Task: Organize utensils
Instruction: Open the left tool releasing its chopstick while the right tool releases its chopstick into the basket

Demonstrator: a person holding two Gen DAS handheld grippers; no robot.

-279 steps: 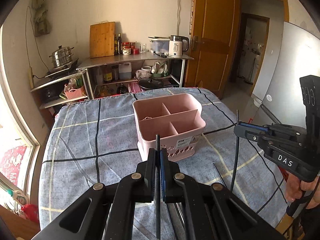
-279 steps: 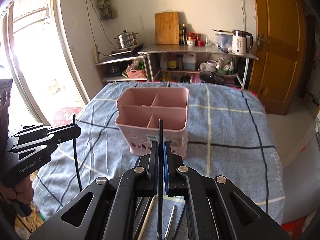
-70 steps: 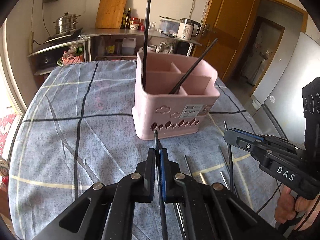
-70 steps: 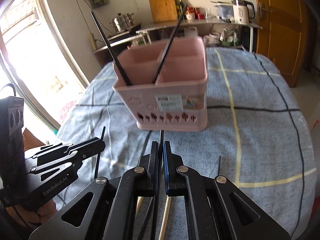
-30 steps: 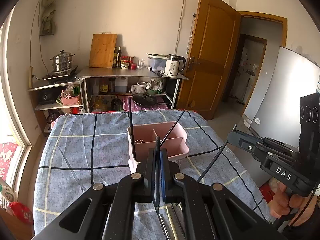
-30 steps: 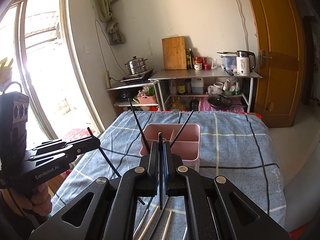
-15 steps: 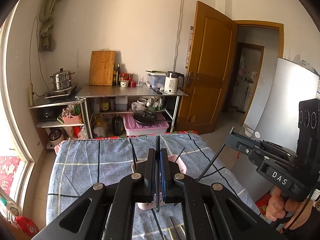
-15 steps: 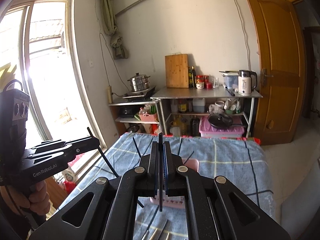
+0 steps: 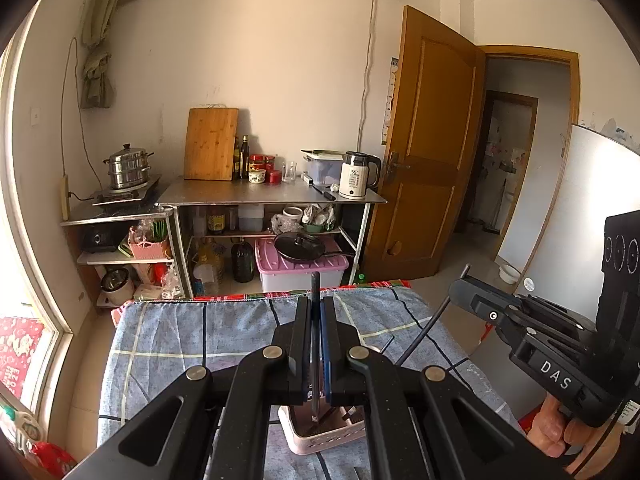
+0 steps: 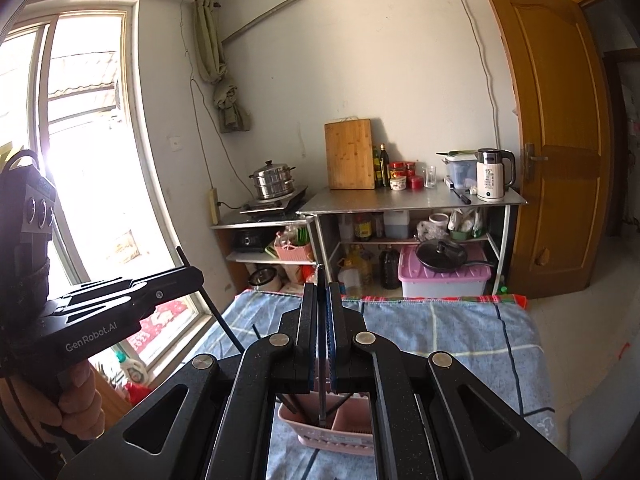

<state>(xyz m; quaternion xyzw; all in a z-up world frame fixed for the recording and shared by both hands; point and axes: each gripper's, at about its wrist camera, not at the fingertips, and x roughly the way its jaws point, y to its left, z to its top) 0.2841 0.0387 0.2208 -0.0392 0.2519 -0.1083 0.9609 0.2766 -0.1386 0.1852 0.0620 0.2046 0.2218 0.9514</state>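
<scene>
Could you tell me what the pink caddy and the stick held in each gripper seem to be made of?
The pink caddy looks like moulded plastic: matte, uniform pink, thin divider walls. The black stick in the left gripper and the one in the right gripper are thin, straight and dark with a dull finish; plastic, lacquered wood or coated metal all fit, and the pictures cannot settle which.

The right gripper (image 9: 460, 292) carries "DAS" in white on its black body; the left gripper (image 10: 188, 276) carries "GenRobot.AI" along its side; the white kettle (image 9: 356, 180), at the right end of the steel counter (image 9: 272, 198), shows "55" on its label
</scene>
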